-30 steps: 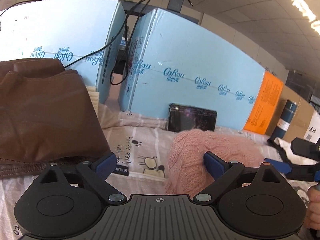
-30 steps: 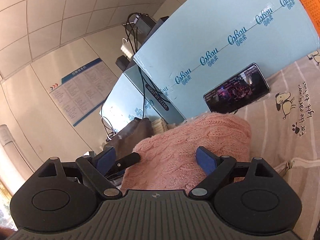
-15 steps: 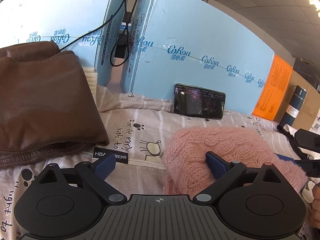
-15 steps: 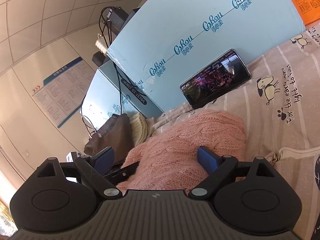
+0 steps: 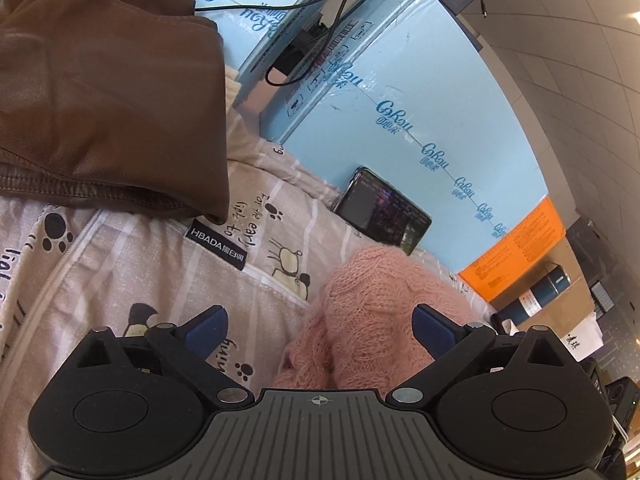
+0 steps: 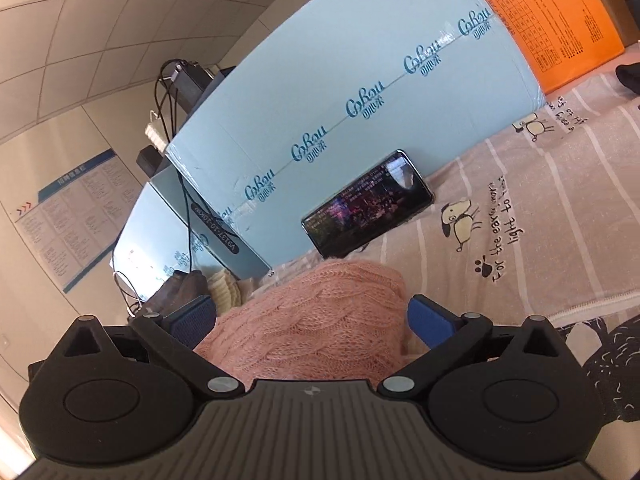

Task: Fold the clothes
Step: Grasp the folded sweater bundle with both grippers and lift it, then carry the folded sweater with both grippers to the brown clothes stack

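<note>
Left wrist view: sweater lies on bedsheet between the fingers, nearer the right one. Jacket on sheet, well ahead of left finger. Phone beyond sweater, leaning against foam board.

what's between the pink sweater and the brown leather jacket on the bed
Only printed bedsheet, with a black HBADA label and a white zipper line crossing it. No other clothing lies between the pink sweater and the brown leather jacket. The left wrist view shows this.
</note>
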The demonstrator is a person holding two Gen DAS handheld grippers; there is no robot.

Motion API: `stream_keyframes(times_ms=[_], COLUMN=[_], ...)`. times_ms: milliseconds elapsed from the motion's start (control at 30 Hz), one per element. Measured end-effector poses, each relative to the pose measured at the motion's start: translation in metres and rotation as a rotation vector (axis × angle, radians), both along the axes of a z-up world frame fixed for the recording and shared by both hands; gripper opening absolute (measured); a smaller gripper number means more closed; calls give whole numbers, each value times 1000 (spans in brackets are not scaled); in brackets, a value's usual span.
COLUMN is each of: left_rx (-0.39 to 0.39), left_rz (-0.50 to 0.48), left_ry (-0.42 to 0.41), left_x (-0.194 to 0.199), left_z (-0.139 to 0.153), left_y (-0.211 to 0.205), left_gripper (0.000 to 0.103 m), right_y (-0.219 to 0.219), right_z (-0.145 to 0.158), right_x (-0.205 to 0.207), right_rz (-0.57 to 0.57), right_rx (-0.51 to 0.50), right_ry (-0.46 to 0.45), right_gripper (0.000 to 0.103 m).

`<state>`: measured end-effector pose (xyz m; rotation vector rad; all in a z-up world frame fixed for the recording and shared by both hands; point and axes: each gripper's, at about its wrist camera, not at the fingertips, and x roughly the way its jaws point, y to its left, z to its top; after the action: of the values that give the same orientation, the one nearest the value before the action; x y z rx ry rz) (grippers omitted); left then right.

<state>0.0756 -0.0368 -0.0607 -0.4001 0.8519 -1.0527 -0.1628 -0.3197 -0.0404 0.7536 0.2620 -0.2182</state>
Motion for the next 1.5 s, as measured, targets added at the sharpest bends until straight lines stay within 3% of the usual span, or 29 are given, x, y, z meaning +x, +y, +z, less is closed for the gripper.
stream_keyframes(times_ms=[100,200,433,567,667,733,867,1033,1167,1367,1500], left_rx=[0,-2,-6,-19,-15,-12,-35,-147,-242,-327,-397], left_rz=[-16,-57,-157,-150,-135,-128,-119,-42,59,195,333], left_ry=[61,93,-17,-60,-114,-153,-193,-262,-372,-557,-566], left_x=[0,-3,-24,-29,-31,-33,-35,-34,-32,-11,17], left_z=[-6,-11,-13,-13,-11,-9,-3,17,50,107,116], left_y=[-2,-8,-32,-35,-33,-31,-25,3,34,77,99], left_gripper=[100,100,103,101,88,71,61,58,58,58,58], right_y=[-1,3,10,15,18,22,29,46,72,97,118], right_z=[-9,-11,-15,-18,-18,-16,-13,5,42,106,129], right_x=[8,10,14,17,17,17,17,19,29,77,124], right_rz=[39,62,115,146,155,148,149,138,176,249,288], right_rx=[38,42,50,55,35,-18,-81,-106,-154,-191,-190], right_ry=[63,67,76,81,71,62,38,7,-90,-241,-306], right_gripper=[103,103,103,93,79,72,64,61,60,60,61])
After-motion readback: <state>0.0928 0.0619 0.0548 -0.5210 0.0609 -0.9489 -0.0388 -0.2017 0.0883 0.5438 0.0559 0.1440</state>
